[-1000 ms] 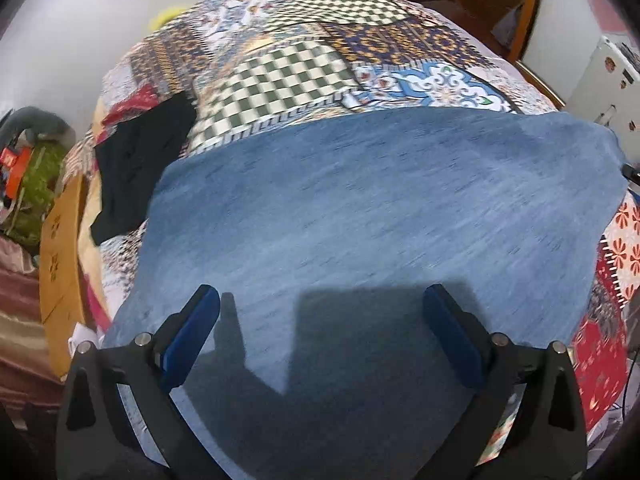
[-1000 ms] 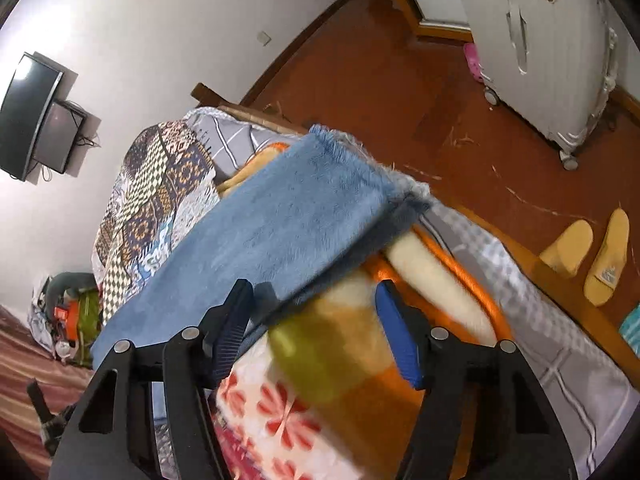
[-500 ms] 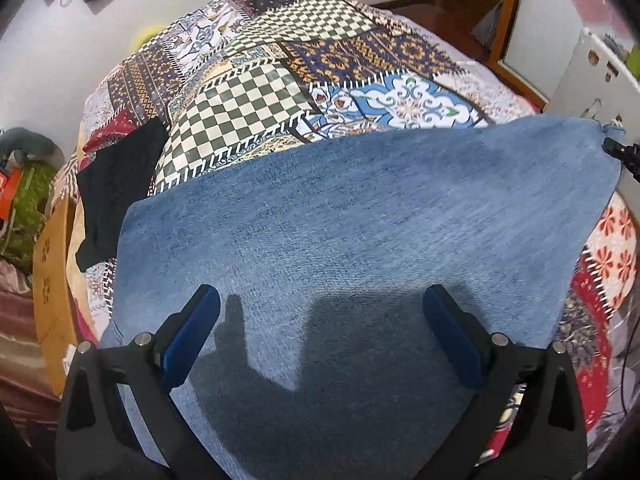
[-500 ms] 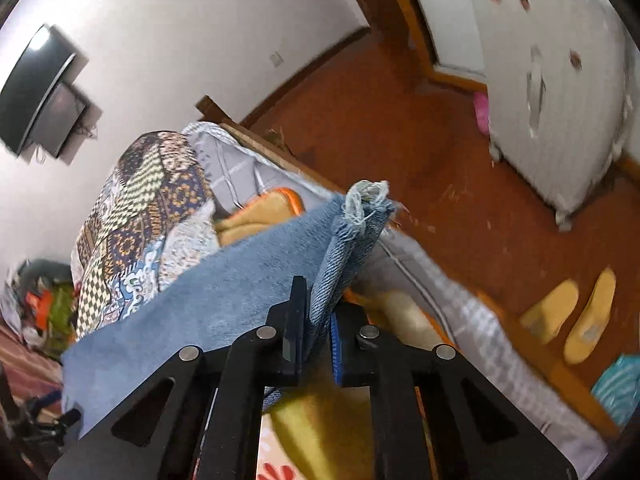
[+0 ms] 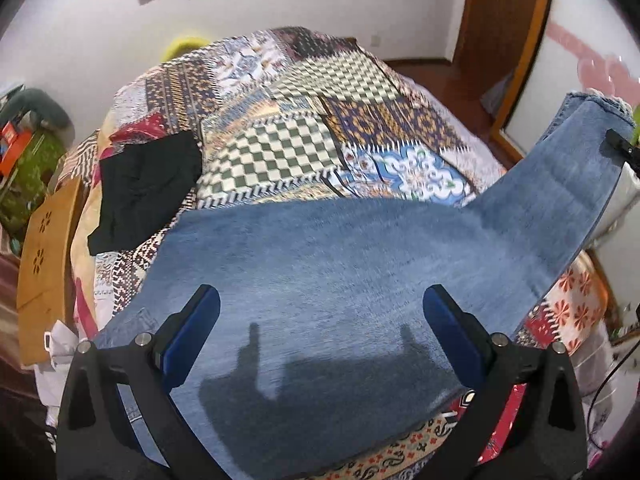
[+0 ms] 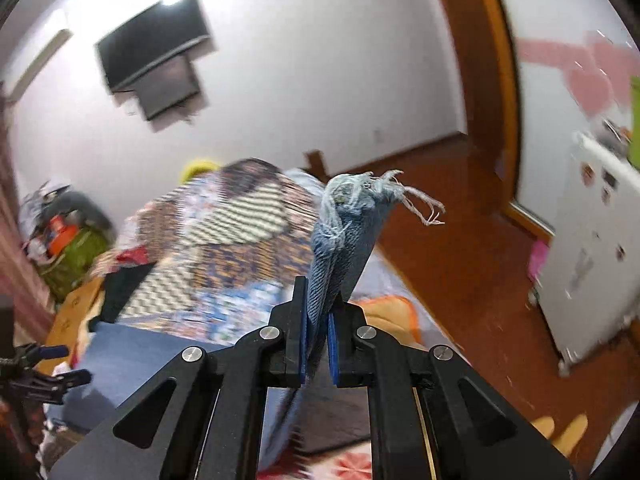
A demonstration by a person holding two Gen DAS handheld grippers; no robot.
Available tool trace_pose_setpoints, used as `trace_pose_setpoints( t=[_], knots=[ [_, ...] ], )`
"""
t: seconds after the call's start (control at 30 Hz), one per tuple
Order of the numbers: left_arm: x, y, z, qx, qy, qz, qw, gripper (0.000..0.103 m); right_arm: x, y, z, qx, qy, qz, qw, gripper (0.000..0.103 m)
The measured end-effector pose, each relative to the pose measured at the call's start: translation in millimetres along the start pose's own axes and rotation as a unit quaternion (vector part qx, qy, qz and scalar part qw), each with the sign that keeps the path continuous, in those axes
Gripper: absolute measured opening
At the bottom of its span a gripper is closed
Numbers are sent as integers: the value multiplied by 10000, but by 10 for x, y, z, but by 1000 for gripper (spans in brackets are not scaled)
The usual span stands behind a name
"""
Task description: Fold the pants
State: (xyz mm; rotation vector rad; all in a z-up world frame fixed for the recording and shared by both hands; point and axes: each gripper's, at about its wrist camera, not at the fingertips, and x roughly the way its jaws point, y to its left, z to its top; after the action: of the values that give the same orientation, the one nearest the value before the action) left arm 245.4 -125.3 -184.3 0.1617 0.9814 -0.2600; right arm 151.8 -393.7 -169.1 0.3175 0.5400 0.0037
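A second before, the right gripper had stood wide open over the frayed hem of the jeans, which then lay flat across the patchwork quilt; half a second later its jaws had come together on that hem; now it was clamped tight on the doubled denim, and the frayed hem stuck up past its fingertips with loose threads trailing. The leg end had risen clear of the bed; in the left wrist view it swept up to the right edge as a broad blue band, hanging in the air, while the rest of the jeans stayed spread on the quilt. I took that to mean the fold had begun; the hem end looked about to be carried over towards the waist, though the fold itself was not yet laid down.

The left gripper hung over the nearer part of the jeans with its blue pads well apart, gripping nothing; its shadow fell on the denim beneath.

The jeans ran lengthwise across the bed from side to side; the waist end, with what looked like a pocket, lay at the left by the bed's edge, and the hem end pointed right and upward in the right gripper. A black garment lay on the quilt beyond, apart from the jeans, near a wooden board.
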Motion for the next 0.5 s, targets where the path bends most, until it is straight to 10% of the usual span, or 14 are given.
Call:
trace_pose_setpoints(
  t=[0.5],
  knots=[
    [-417, 798, -287, -753, -392, -63, 9964, 103, 449, 1457, -166, -977, 451, 1346, 9850, 7]
  ],
)
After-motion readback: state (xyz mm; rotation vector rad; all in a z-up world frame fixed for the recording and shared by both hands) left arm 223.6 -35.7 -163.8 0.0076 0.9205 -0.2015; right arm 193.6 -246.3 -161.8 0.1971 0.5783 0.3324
